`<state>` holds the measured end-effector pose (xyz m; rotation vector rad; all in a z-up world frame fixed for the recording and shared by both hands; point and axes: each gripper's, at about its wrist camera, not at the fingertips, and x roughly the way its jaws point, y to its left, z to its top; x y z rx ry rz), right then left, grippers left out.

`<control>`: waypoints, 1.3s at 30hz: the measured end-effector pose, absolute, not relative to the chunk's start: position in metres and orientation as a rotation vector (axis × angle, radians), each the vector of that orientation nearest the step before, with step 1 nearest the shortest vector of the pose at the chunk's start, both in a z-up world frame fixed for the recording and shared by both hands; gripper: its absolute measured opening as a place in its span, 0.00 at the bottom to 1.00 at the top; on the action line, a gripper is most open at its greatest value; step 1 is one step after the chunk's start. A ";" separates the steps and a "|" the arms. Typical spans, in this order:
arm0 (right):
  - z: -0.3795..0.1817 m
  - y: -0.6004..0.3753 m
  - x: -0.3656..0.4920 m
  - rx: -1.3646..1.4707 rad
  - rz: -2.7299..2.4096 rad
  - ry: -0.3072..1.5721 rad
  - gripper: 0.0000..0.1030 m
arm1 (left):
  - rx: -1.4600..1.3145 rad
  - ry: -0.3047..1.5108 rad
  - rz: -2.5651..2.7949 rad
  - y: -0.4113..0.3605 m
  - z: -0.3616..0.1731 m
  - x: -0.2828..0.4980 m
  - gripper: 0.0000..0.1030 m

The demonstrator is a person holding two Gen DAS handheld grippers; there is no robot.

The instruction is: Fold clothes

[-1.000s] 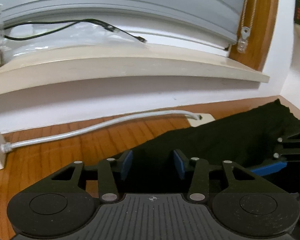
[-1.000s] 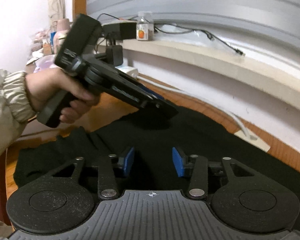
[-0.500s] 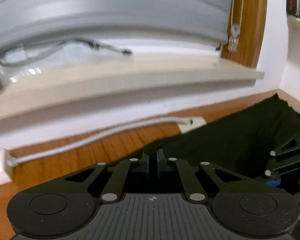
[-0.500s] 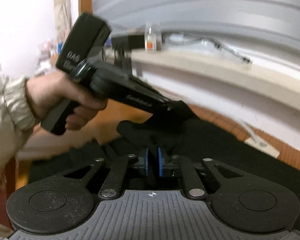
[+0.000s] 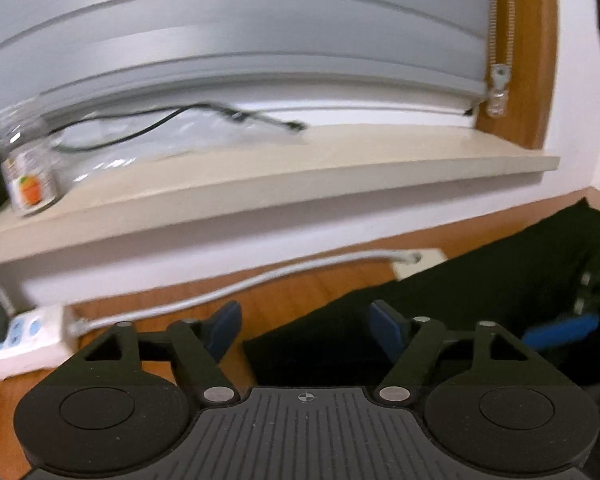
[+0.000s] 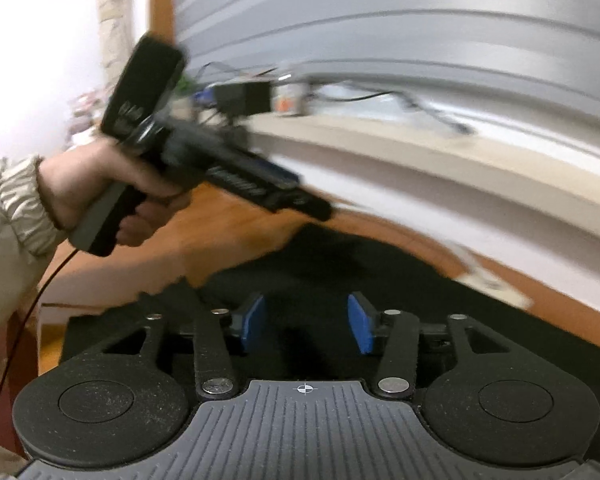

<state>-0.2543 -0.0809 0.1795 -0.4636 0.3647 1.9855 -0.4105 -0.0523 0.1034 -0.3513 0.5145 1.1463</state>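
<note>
Hovering wide-fingered above the limp black cloth garment [image 6: 340, 272] on the wooden desk [image 5: 148, 364], left gripper [image 5: 305, 326] and right gripper [image 6: 306, 322] risk bunching it.

L tongs [image 5: 305, 326]: jaws wide apart, blue pads [image 5: 225, 326] bare, nothing between them. R tongs [image 6: 306, 324]: jaws also spread, blue pads [image 6: 360, 324] clear, nothing gripped. In R wrist view, person's left hand [image 6: 100, 188] wraps L tool's pistol handle, beige elastic-cuffed sleeve [image 6: 16, 208] at wrist; tool slants down-right, nose blurred. L view shows R tongs' blue pad at right edge.
</note>
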 end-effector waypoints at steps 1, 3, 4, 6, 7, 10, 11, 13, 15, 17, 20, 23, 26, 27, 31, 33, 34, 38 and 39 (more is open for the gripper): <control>0.183 -0.089 -0.234 -0.450 1.956 0.367 0.56 | -0.341 0.511 1.127 -0.051 0.105 -0.400 0.76; 0.188 -0.104 -0.191 -0.442 1.881 0.352 0.56 | -0.318 0.507 1.082 -0.051 0.107 -0.376 0.77; 0.190 -0.114 -0.168 -0.440 1.827 0.348 0.56 | -0.305 0.509 1.054 -0.052 0.107 -0.360 0.77; 0.192 -0.135 -0.120 -0.435 1.711 0.351 0.58 | -0.283 0.511 0.995 -0.053 0.106 -0.325 0.79; 0.191 -0.147 -0.094 -0.433 1.649 0.358 0.58 | -0.272 0.513 0.962 -0.052 0.106 -0.305 0.80; 0.187 -0.177 -0.024 -0.425 1.469 0.373 0.59 | -0.237 0.522 0.868 -0.055 0.103 -0.246 0.82; 0.184 -0.185 -0.001 -0.409 1.418 0.388 0.58 | -0.223 0.527 0.832 -0.056 0.101 -0.225 0.85; 0.177 -0.200 0.044 -0.369 1.320 0.425 0.55 | -0.190 0.535 0.760 -0.060 0.096 -0.183 0.85; 0.170 -0.208 0.081 -0.335 1.236 0.468 0.52 | -0.165 0.540 0.700 -0.062 0.090 -0.146 0.85; 0.163 -0.213 0.111 -0.296 1.167 0.513 0.52 | -0.156 0.546 0.648 -0.061 0.082 -0.114 0.85; 0.151 -0.216 0.148 -0.199 1.105 0.609 0.52 | -0.166 0.567 0.585 -0.063 0.071 -0.081 0.85; 0.142 -0.216 0.169 -0.102 1.095 0.674 0.52 | -0.177 0.569 0.516 -0.065 0.060 -0.065 0.85; 0.136 -0.211 0.183 -0.078 1.086 0.701 0.54 | -0.189 0.565 0.480 -0.068 0.055 -0.063 0.85; 0.133 -0.209 0.187 -0.082 1.080 0.712 0.55 | -0.193 0.563 0.469 -0.069 0.054 -0.063 0.85; 0.125 -0.183 0.193 -0.064 1.075 0.781 0.55 | -0.208 0.558 0.424 -0.074 0.048 -0.062 0.85; 0.125 -0.175 0.195 -0.058 1.067 0.783 0.55 | -0.216 0.555 0.402 -0.076 0.045 -0.062 0.85; 0.125 -0.170 0.195 -0.062 1.062 0.778 0.55 | -0.219 0.554 0.400 -0.076 0.044 -0.062 0.85; 0.127 -0.163 0.203 -0.077 1.037 0.771 0.23 | -0.219 0.561 0.399 -0.078 0.044 -0.061 0.85; 0.128 -0.162 0.207 -0.064 1.027 0.778 0.16 | -0.219 0.563 0.397 -0.078 0.044 -0.062 0.85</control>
